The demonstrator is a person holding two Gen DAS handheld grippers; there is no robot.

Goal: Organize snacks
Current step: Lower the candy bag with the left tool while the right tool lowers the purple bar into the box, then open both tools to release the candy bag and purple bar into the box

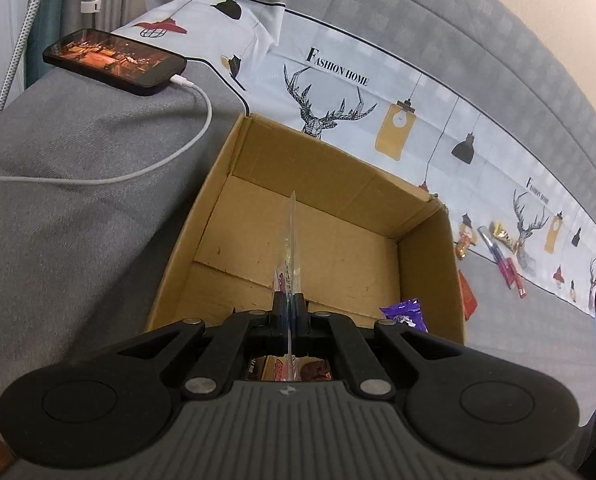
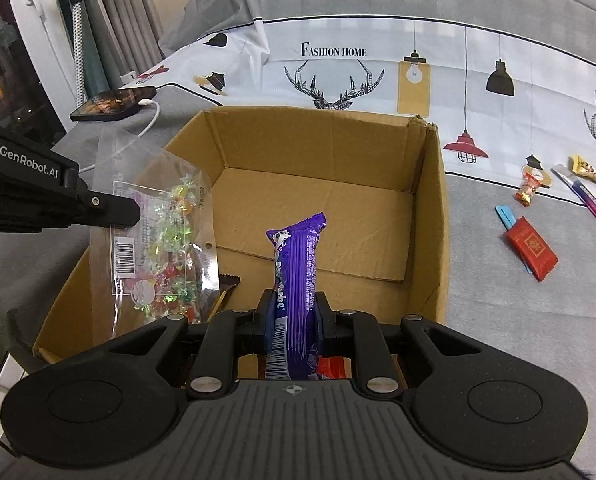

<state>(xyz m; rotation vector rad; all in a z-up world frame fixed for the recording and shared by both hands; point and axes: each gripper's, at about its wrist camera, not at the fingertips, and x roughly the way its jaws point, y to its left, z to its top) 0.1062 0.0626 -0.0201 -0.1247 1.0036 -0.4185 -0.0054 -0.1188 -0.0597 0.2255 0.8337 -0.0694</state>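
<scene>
An open cardboard box (image 1: pixel 258 216) (image 2: pixel 430 216) stands on the grey bed. My left gripper (image 1: pixel 290 306) is shut on a clear bag of coloured candies (image 1: pixel 291 240), seen edge-on over the box; in the right wrist view the bag (image 2: pixel 162 240) hangs over the box's left wall, pinched by the left gripper (image 2: pixel 132 214). My right gripper (image 2: pixel 292 304) is shut on a purple snack bar (image 2: pixel 296 264) held upright over the box's near side; its tip shows in the left wrist view (image 1: pixel 404 312). Brown and red wrappers lie low in the box (image 2: pixel 228 284).
Several loose snacks lie on the bedding right of the box: a red packet (image 2: pixel 532 246), a blue strip (image 2: pixel 506 216), small candies (image 2: pixel 528 190) and long sticks (image 2: pixel 586 196) (image 1: pixel 502 260). A phone (image 1: pixel 114 60) on a white charging cable (image 1: pixel 178 152) lies on the grey cushion to the left.
</scene>
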